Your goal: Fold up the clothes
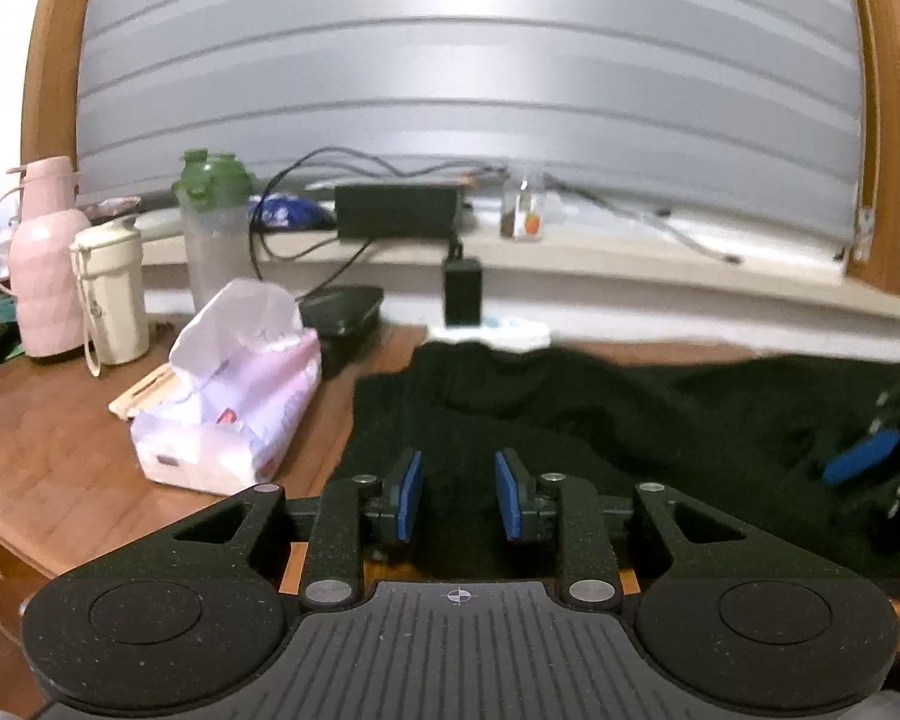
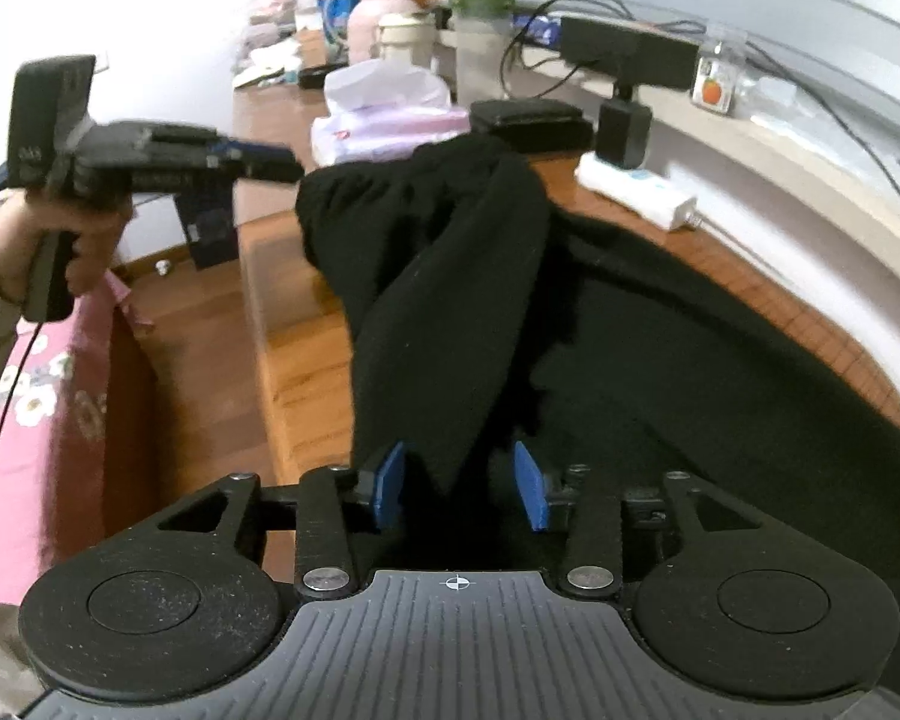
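Both pairs of blue pads stood parted over the black garment (image 2: pixel 450 276), which lay heaped on the wooden table (image 1: pixel 60 450) beside the tissue pack (image 1: pixel 234 414). Right gripper (image 2: pixel 462 483) and left gripper (image 1: pixel 459 501) gripped nothing (cloth merely hung between the right jaws). Probably best: pinch one clean edge.

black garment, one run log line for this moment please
step: fold clothes | black garment: folded strip over itself on desk | left tongs: open, empty | right tongs: open around strip end

Black grippers (image 1: pixel 458 501) (blue pads (image 2: pixel 531 485)), silver screws.
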Available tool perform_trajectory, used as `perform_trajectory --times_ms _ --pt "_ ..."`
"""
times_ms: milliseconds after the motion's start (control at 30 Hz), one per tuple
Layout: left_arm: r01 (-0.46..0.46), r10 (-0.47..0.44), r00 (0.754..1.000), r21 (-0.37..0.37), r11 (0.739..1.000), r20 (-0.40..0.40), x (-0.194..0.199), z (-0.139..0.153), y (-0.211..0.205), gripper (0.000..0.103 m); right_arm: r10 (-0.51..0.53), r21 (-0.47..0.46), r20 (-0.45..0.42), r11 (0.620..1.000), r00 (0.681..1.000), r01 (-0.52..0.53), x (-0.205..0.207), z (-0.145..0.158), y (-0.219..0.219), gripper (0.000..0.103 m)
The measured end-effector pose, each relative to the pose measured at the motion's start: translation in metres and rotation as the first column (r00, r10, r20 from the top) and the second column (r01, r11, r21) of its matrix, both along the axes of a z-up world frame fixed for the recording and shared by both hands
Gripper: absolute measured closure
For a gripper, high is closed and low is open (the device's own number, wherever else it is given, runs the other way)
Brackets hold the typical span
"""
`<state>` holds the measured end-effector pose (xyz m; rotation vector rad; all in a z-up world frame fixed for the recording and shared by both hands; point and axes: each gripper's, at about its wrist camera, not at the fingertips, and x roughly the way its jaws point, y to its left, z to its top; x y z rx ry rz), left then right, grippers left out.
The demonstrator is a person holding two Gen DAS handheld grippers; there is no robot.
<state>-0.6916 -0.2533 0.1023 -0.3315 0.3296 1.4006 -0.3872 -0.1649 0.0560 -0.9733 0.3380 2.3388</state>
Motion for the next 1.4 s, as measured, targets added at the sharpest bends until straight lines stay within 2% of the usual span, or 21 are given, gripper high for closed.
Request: perform_trajectory --times_ms 167,400,433,467,500,567,667,833,933,1033,1167,1333,1400 --pt "0.063 -0.063 0.998 -0.006 0.998 -0.008 0.023 -0.001 0.01 0.074 0.01 -0.019 0.002 1.0 1.0 -0.01 0.001 -0.004 -0.007 0.061" --pt "0.099 -0.099 0.995 -0.059 0.993 0.008 0.045 -0.023 0.037 0.074 0.047 -0.017 0.024 0.999 0.999 -0.046 -0.003 -0.008 -0.019 0.061" --pt "0.095 -0.094 0.996 -0.071 0.993 0.007 0.046 -0.027 0.041 0.074 0.054 -0.014 0.036 0.998 0.998 -0.053 -0.004 -0.01 -0.02 0.065" --pt "0.087 -0.087 0.996 -0.084 0.993 0.005 0.047 -0.031 0.044 0.074 0.058 -0.009 0.048 0.998 0.997 -0.057 -0.003 -0.012 -0.021 0.081" --pt "0.081 -0.081 0.997 -0.093 0.992 0.003 0.047 -0.033 0.046 0.074 0.06 0.0 0.062 0.998 0.996 -0.06 -0.002 -0.013 -0.022 0.087" --pt "0.075 -0.075 0.997 -0.107 0.991 0.002 0.045 -0.037 0.048 0.074 0.061 0.041 0.08 0.997 0.995 -0.064 0.004 -0.009 -0.023 0.092" --pt "0.065 -0.066 0.998 -0.126 0.99 0.001 0.043 -0.042 0.051 0.074 0.033 0.111 0.106 0.993 0.994 -0.045 0.015 0.009 -0.014 0.093" --pt "0.068 -0.068 0.998 -0.137 0.988 0.004 0.04 -0.044 0.055 0.077 -0.057 0.268 0.181 0.963 0.982 0.006 0.031 0.043 0.022 0.093" --pt "0.077 -0.075 0.997 -0.13 0.988 0.016 0.041 -0.041 0.056 0.077 -0.119 0.326 0.207 0.944 0.971 0.046 0.034 0.049 0.053 0.093" --pt "0.091 -0.089 0.996 -0.1 0.991 0.025 0.048 -0.031 0.054 0.078 -0.152 0.274 0.22 0.958 0.964 0.089 0.035 0.031 0.082 0.091" --pt "0.17 -0.167 0.985 -0.063 0.983 0.053 0.066 -0.015 0.055 0.078 -0.167 0.19 0.22 0.974 0.961 0.125 0.043 0.005 0.094 0.086" --pt "0.322 -0.318 0.946 -0.062 0.945 0.061 0.119 -0.014 0.067 0.078 -0.18 0.159 0.135 0.975 0.974 0.158 0.065 0.013 0.074 0.07" --pt "0.371 -0.369 0.928 -0.07 0.926 0.043 0.145 -0.018 0.072 0.078 -0.183 0.15 0.11 0.975 0.977 0.166 0.073 0.018 0.061 0.069"
